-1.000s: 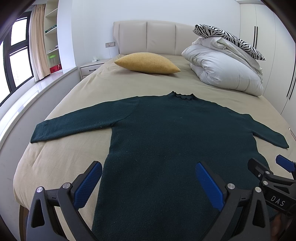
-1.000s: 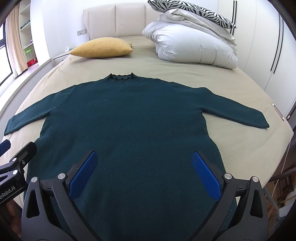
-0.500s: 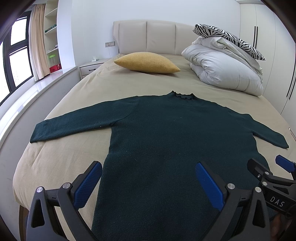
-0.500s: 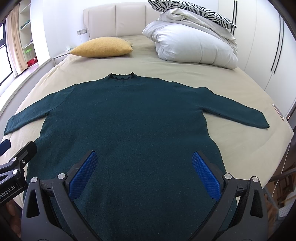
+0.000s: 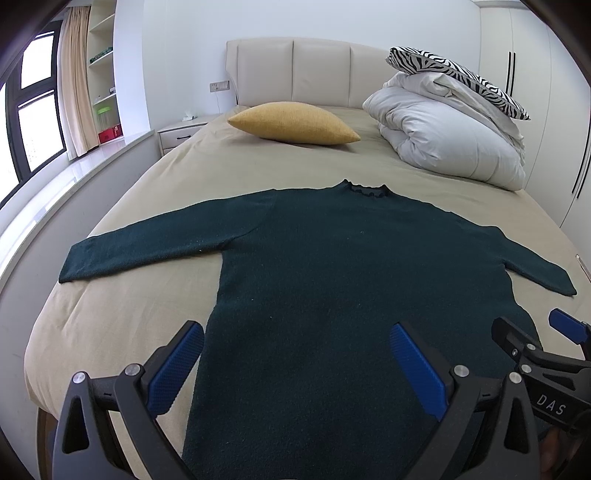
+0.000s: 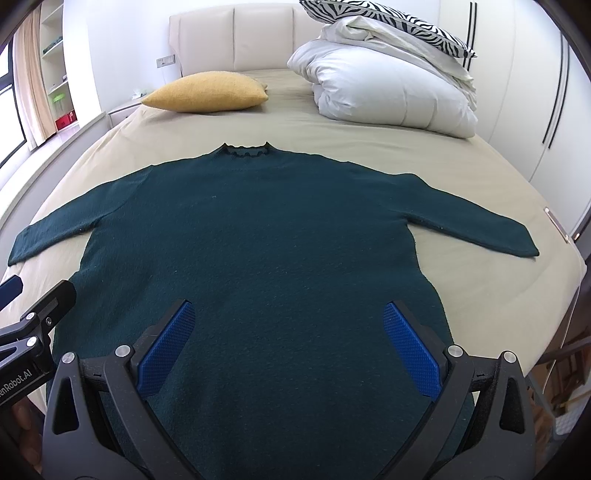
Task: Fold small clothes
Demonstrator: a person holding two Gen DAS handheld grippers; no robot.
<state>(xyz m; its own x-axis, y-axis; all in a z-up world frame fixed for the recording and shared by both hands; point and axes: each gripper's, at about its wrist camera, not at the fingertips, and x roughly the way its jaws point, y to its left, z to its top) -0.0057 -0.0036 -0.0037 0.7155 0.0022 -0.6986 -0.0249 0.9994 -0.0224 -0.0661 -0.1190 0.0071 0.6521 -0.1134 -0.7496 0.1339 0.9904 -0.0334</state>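
I'm holding both grippers over the near hem of the sweater (image 5: 332, 280), which is lying flat on the bed (image 5: 122, 317) with both sleeves spread out and the collar pointing at the headboard (image 5: 295, 70). My left gripper (image 5: 295, 365) has its fingers (image 5: 177, 365) wide apart, gripping nothing, hovering by the sweater's left edge. My right gripper (image 6: 288, 339) is sitting just beside it, fingers (image 6: 410, 339) also spread wide over the knit. Further up there's a yellow pillow (image 6: 207, 92), a white duvet (image 6: 388, 92) and a zebra pillow (image 6: 384, 18) on top.
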